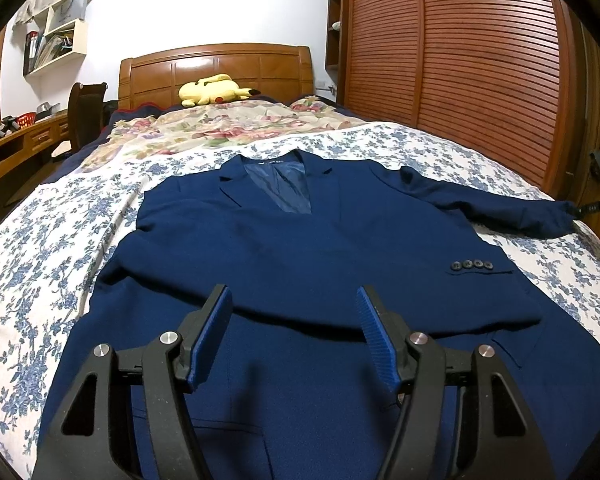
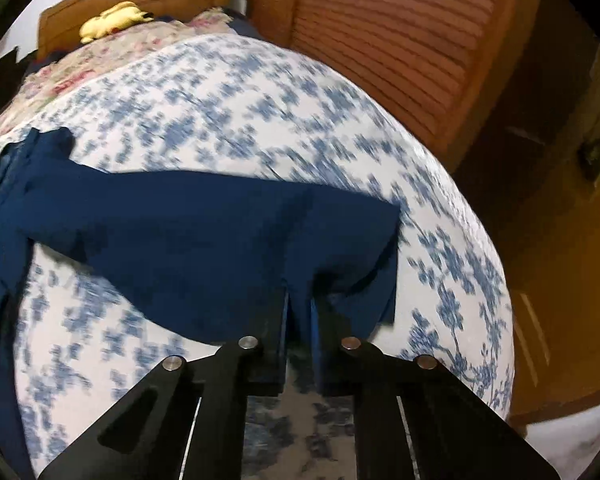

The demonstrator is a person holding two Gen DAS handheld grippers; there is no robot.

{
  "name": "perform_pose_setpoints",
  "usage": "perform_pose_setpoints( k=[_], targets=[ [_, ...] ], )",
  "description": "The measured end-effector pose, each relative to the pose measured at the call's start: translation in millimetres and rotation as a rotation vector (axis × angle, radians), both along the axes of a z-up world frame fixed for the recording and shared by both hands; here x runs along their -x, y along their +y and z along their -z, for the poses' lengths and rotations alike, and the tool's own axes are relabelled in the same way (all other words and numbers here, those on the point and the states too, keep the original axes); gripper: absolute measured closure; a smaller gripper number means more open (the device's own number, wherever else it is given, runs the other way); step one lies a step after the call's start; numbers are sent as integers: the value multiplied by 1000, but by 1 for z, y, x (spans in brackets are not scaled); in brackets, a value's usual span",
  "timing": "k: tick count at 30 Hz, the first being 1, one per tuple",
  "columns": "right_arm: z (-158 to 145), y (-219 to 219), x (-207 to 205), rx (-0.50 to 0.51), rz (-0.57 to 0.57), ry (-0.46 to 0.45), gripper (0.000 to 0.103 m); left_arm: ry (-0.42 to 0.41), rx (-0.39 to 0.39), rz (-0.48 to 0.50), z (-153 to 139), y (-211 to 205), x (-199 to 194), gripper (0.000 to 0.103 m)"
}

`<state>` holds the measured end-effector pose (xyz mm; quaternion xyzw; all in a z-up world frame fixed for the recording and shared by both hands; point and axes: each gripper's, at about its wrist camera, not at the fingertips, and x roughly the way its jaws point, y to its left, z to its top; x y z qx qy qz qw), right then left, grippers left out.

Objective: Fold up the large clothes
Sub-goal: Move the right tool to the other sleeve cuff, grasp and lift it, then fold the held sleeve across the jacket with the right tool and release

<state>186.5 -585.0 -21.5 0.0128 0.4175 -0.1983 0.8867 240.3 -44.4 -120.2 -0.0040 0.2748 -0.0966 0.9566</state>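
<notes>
Navy jacket [image 1: 300,240] flat on bed [image 1: 40,240]. Right hand-held gripper [image 2: 300,304] pinches the sleeve [image 2: 220,232] cuff; left hand-held gripper [image 1: 296,320] hovers wide, empty. Fold sleeve smoothly across the chest.

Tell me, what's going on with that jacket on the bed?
A person is folding a navy jacket spread out on the bed, using two hand-held grippers. The right hand-held gripper is clamped on the end of the outstretched sleeve. The left hand-held gripper hangs open above the jacket's lower half, holding nothing. One sleeve already lies folded across the front.
</notes>
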Motion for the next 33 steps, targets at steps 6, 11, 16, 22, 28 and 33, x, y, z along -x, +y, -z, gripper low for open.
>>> perform_pose_setpoints(
  k=[6, 11, 16, 22, 28, 33],
  targets=[
    [-35, 50, -8, 60, -91, -62, 95, -2, -4, 5, 0, 0, 0, 38],
    [-75, 106, -14, 95, -185, -127, 96, 21, 10, 21, 2, 2, -3, 38],
    [-106, 165, -17, 144, -279, -181, 96, 32, 16, 46, -1, 3, 0, 38],
    [-130, 227, -14, 177, -374, -249, 96, 21, 1, 78, -11, 11, 16, 38],
    [-137, 282, -6, 201, -486, -298, 96, 7, 14, 75, -20, 34, 37, 38],
    [-144, 316, 4, 191, -570, -361, 97, -14, 31, 39, -29, 57, 53, 38]
  ],
)
